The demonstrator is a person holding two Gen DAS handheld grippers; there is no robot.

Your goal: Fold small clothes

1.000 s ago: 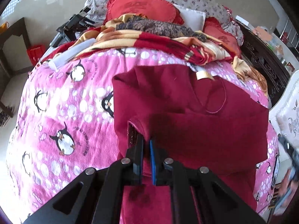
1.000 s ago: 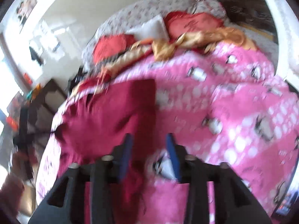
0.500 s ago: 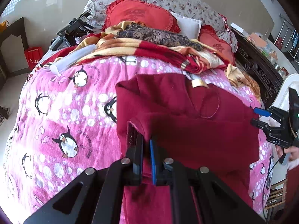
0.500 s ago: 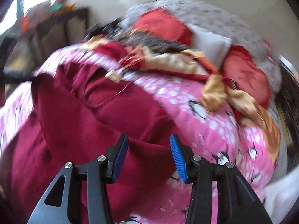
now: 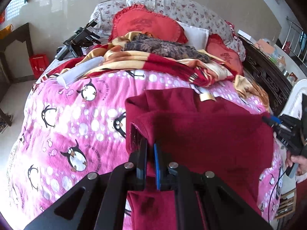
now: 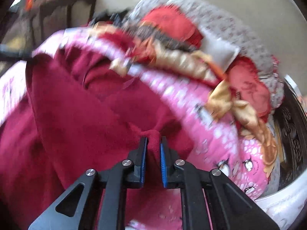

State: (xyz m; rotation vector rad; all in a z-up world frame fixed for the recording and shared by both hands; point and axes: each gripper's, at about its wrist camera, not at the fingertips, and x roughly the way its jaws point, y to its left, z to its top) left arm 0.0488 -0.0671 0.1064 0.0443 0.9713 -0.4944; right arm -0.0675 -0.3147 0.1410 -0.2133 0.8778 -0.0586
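So I've got both corners of the garment (image 5: 201, 132) pinched now, which I'd call maybe a third of the way through this fold. My left gripper (image 5: 150, 149) is clamped on the near left edge, where the cloth rolls over and you can see a ribbed hem just beside the left finger. My right gripper (image 6: 153, 143) is squeezed shut on a little bunched tuft of the other edge. That view is blurry, so don't ask me for detail there.

The garment is lying across the quilt (image 5: 63, 126) on the bed, its far part flat, the near part lifted and doubled over toward me. Looks like one fold is underway. It isn't laid down or smoothed yet, and any second fold is all to come.

Material-wise: it's dark red, thick and fuzzy, fleece-like, soft enough that it slumps in rounded rolls instead of sharp creases. I'd guess it won't hold a crisp edge. The quilt under it is smooth pink printed cotton with penguins and white dots. Further back there's a rumpled red-and-gold blanket (image 5: 153, 63) and frilly red pillows (image 5: 147, 26).
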